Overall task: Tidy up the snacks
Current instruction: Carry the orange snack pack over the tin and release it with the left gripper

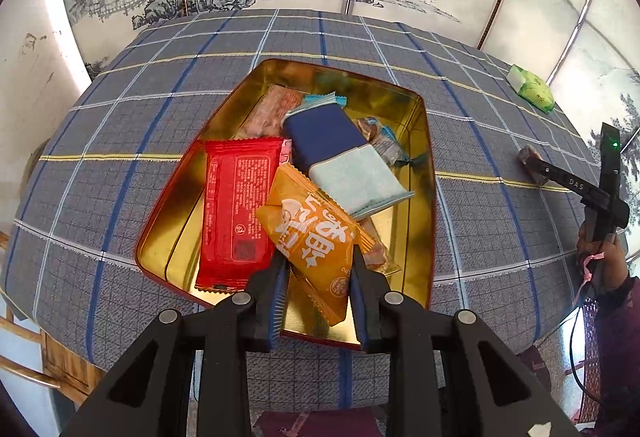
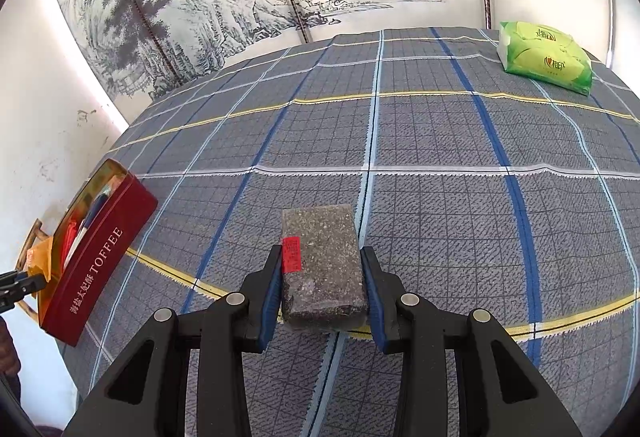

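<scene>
The left claw (image 1: 318,257) is clamped on the lower part of an orange snack packet (image 1: 310,233), and it holds this packet over the open toffee tin (image 1: 424,173), so I judge that the packet is being put down into the tin together with the other snacks. The tin stands on the bench (image 1: 120,141), which is covered with a grey-blue checked cloth, and its inside is shiny gold. In it a red packet (image 1: 236,205) lies flat on the left side, a dark blue and pale blue packet (image 1: 340,157) lies slanted across the middle, and some smaller wrapped pieces are partly hidden under them. The orange packet is crinkled, has white characters printed on it, and hangs slanted with one corner towards the near wall of the tin. The right claw (image 2: 322,279) is closed on a dark speckled bar (image 2: 324,261) with a small red label on its left edge. The bar seems to rest on the cloth or just above it; I cannot tell which. It is well apart from the tin, so it probably waits for its turn. A green tissue pack (image 2: 544,55) lies at the far corner of the bench and seems not to belong to the snacks.
</scene>
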Motion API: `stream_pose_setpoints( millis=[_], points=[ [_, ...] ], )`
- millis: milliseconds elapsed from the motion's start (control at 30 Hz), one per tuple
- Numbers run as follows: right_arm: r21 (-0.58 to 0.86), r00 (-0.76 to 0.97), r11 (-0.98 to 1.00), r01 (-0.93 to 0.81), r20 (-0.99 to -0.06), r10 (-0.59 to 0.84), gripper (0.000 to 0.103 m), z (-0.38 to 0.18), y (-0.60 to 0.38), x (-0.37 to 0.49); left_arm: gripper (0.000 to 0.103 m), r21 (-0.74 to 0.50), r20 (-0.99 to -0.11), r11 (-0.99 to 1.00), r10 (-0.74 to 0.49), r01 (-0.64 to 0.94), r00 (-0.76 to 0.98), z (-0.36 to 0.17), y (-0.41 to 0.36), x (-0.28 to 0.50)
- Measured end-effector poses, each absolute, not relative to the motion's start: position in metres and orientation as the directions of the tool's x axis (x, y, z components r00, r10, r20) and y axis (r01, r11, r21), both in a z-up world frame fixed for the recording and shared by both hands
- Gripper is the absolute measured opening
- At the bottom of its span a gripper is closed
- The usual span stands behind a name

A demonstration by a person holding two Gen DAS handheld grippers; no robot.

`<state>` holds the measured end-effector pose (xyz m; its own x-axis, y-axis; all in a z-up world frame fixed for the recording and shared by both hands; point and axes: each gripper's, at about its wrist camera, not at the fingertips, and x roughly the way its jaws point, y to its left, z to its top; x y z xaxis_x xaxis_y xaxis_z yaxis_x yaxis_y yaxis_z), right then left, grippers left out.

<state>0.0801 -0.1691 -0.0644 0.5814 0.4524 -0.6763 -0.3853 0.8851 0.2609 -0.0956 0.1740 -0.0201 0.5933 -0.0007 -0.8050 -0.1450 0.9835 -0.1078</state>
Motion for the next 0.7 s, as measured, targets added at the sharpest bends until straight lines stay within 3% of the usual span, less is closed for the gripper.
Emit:
stream_pose_setpoints(
  millis=[700],
  points=[
    [0.254,0.581,0.889,-0.381,-0.683,0.443,0.038,-0.0676,-0.1672,0.0786,0.032,-0.008,-0.796,0.989,0.081,-0.145,0.600,-0.0273,0.1658,-0.0995]
  ],
)
